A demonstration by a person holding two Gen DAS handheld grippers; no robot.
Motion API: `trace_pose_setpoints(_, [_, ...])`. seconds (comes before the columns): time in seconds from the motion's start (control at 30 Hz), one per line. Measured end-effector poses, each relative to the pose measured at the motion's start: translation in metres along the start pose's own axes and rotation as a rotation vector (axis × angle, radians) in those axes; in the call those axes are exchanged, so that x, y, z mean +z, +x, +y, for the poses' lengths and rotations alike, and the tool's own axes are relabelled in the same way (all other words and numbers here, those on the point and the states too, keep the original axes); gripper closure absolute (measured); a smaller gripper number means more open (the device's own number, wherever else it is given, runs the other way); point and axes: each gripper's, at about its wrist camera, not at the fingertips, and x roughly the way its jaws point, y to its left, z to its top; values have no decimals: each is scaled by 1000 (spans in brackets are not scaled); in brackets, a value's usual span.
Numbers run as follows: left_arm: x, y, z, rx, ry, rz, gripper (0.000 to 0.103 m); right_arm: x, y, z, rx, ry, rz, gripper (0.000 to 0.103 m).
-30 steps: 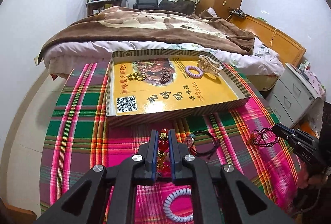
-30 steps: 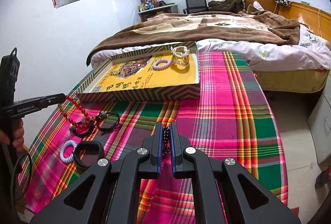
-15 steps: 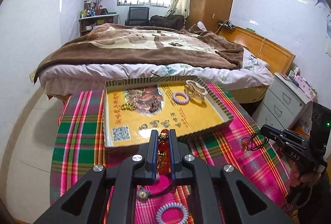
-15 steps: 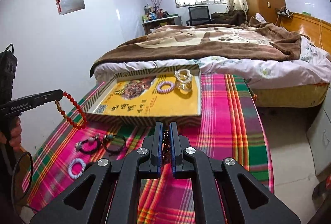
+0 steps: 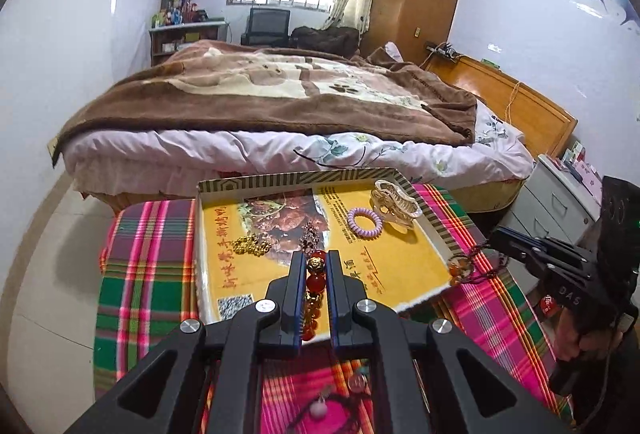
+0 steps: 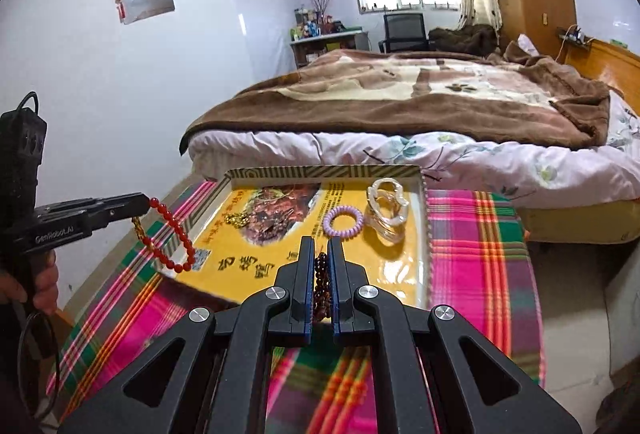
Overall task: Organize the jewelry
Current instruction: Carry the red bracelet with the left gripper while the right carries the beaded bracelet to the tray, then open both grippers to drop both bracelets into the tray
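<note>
Left claw grips red beads; right claw clamps dark beads; right view shows both.

"GenRobot.AI" stands on the left gripper; "DAS" on the right gripper; the tray bears a QR code and Chinese print.

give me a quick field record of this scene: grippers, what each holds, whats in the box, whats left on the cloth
left gripper: shut on red bead bracelet, which hangs over the box's near left edge
right gripper: shut on dark bead bracelet
box: open, yellow printed base
in box: purple coil hair tie, clear hair claw, gold chain, dark bead piece
on plaid cloth: black cord with charms, near left gripper
</note>
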Motion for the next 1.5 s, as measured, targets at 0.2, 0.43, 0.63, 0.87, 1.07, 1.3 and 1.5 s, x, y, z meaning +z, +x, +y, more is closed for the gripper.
trace_pose_setpoints(0.2, [8, 40, 7, -23, -14, 41, 94, 8, 46, -5, 21, 37, 59, 97])
trace_pose_setpoints(0.43, [5, 85, 19, -27, -44, 107, 94, 2, 76, -20, -13, 73, 110, 97])
trace_pose_setpoints(0.63, [-6, 106, 34, 6, -64, 152, 94, -5, 85, -37, -69, 63, 145, 97])
trace_pose_setpoints(0.87, [-12, 121, 46, 56, -72, 187, 93, -9, 93, -41, -151, 2, 168, 97])
trace_pose_setpoints(1.07, [-15, 128, 47, 82, -68, 203, 93, -10, 97, -42, -169, -26, 184, 97])
trace_pose_setpoints(1.3, [-18, 132, 49, 93, -78, 224, 90, -11, 98, -44, -178, -21, 188, 93])
trace_pose_setpoints(1.5, [-18, 129, 49, 89, -84, 222, 69, -11, 95, -42, -176, -26, 188, 82])
